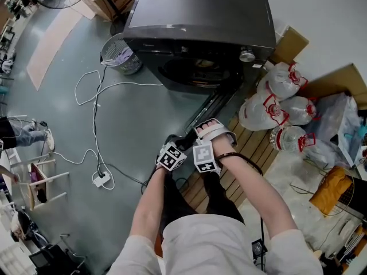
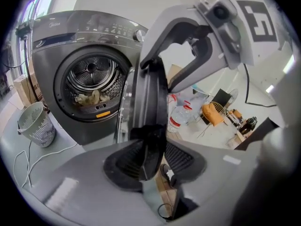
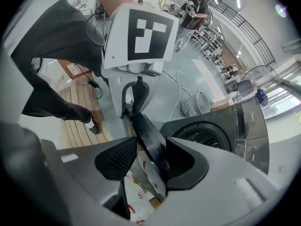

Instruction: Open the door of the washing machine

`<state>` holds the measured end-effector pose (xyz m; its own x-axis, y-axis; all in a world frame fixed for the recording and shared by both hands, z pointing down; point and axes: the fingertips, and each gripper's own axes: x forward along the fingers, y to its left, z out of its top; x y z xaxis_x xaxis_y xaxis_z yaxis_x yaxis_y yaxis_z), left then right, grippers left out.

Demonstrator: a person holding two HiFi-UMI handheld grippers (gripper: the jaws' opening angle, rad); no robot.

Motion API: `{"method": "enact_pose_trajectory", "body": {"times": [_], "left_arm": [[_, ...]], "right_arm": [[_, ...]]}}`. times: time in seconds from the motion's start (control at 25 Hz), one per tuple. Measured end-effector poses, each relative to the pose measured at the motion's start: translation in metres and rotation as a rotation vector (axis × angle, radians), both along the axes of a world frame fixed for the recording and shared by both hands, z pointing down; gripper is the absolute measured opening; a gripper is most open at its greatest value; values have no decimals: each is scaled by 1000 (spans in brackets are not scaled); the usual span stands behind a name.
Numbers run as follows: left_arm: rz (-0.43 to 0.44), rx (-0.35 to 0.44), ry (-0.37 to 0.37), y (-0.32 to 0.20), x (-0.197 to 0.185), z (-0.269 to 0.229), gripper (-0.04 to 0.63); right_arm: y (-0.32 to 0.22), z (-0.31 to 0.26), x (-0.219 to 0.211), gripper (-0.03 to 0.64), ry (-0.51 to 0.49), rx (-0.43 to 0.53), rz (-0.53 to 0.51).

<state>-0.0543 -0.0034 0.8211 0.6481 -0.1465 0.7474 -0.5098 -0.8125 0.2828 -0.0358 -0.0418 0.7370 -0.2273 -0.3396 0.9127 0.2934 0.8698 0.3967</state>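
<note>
Washing machine (image 1: 200, 33): dark grey front-loader, upright on the floor (image 1: 137, 125), with a control strip and a round knob (image 2: 138, 34) along the top of its front. Door (image 2: 149, 102): round, dark-rimmed, unlatched, swung well out from the front, upright and seen edge-on. The opening is uncovered and the steel drum (image 2: 91, 79) is exposed.

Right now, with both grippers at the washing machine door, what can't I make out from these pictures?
Head view: the fingers of the left gripper and right gripper are hidden under their marker cubes.
Left gripper view: the laundry in the drum is too small to identify; the control panel print is too small to read.
Right gripper view: the door disappears between the fingers, hiding any handle.
</note>
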Motion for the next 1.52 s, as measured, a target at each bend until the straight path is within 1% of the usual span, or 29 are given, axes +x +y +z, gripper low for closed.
{"method": "enact_pose_trajectory", "body": {"times": [0.16,0.36,0.52,0.68,0.88,1.0,1.24,1.4,1.52], "left_arm": [[34,-15,7,23,20,-1,190],[100,-33,4,47,39,-2,189],[124,-50,6,60,50,-6,190],[138,-47,3,70,61,-9,189],[123,-22,0,64,65,-17,189],[109,13,16,53,72,-23,189],[107,66,69,34,108,-48,187],[164,102,83,36,135,-46,186],[161,96,104,38,153,-57,179]], "right_arm": [[19,1,18,172,24,3,-27],[38,4,39,173,63,-7,-74],[49,5,53,178,80,-16,-89],[58,5,66,186,86,-23,-89],[69,6,83,198,90,-26,-95],[75,7,94,203,99,-24,-99],[88,6,118,213,125,-19,-115],[98,8,139,222,164,-8,-116],[104,8,156,233,190,14,-108]]}}
